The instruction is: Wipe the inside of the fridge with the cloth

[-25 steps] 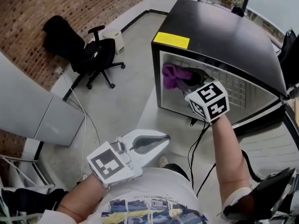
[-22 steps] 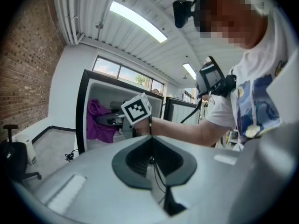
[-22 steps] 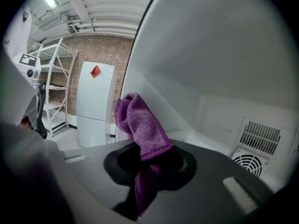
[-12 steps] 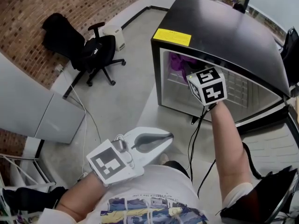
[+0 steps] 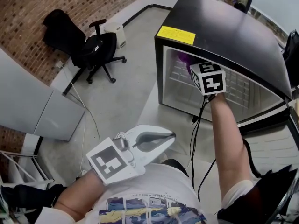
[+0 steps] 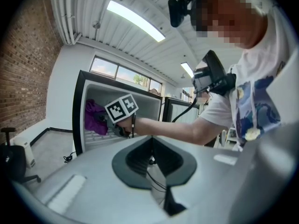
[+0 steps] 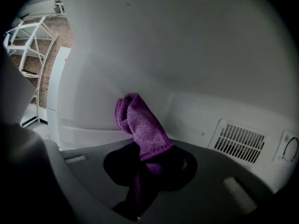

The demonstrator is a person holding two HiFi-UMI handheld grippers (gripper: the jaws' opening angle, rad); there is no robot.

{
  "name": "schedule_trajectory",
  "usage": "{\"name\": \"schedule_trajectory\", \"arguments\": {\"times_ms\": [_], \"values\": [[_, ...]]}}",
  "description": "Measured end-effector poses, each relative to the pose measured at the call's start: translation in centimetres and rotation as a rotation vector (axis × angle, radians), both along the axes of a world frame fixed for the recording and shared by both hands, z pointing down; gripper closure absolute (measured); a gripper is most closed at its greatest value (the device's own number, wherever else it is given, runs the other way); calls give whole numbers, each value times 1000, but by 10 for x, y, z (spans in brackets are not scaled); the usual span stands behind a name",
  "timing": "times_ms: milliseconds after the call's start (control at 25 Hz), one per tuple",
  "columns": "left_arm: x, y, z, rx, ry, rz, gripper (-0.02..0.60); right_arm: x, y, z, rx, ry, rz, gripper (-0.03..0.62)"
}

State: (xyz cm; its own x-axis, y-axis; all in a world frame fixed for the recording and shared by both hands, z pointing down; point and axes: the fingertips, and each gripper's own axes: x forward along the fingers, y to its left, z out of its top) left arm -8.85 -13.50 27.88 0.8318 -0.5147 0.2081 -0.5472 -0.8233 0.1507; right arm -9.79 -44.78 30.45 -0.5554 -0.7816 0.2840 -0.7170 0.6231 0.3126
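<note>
While the purple cloth (image 7: 140, 129) stands bunched up out of your right gripper (image 7: 142, 174), its jaws are clamped tight on the lower folds and the free end points at the fridge's white inner wall (image 7: 187, 55). It looks to be touching there, near the left corner, though the exact contact is hard to call. To the right of the cloth, low on the far wall, sit a vent grille (image 7: 240, 141) and a dial (image 7: 290, 149). From the head view, your right arm reaches into the open fridge (image 5: 224, 27), top left of the cavity, below the yellow label (image 5: 175, 34). You're in the wiping step itself, I'd say, with most of the interior left to cover. Next, press the cloth flat and sweep it along the wall, steering clear of that dial. Your left gripper (image 5: 164, 139) hangs near your body, jaws together on nothing.
</note>
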Motion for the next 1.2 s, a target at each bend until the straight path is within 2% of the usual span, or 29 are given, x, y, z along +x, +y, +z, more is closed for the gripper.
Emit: {"name": "schedule_trajectory", "arguments": {"times_ms": [320, 600, 960, 1200], "values": [[8, -4, -4, 5, -10, 23, 577, 7, -25, 2, 7, -42, 79, 540], [12, -1, -2, 9, -10, 53, 577, 6, -33, -2, 19, -52, 109, 540], [10, 14, -4, 34, -20, 97, 575, 21, -47, -4, 23, -69, 246, 540], [1, 24, -7, 60, -30, 106, 577, 4, -40, -4, -4, -95, 211, 540]]}}
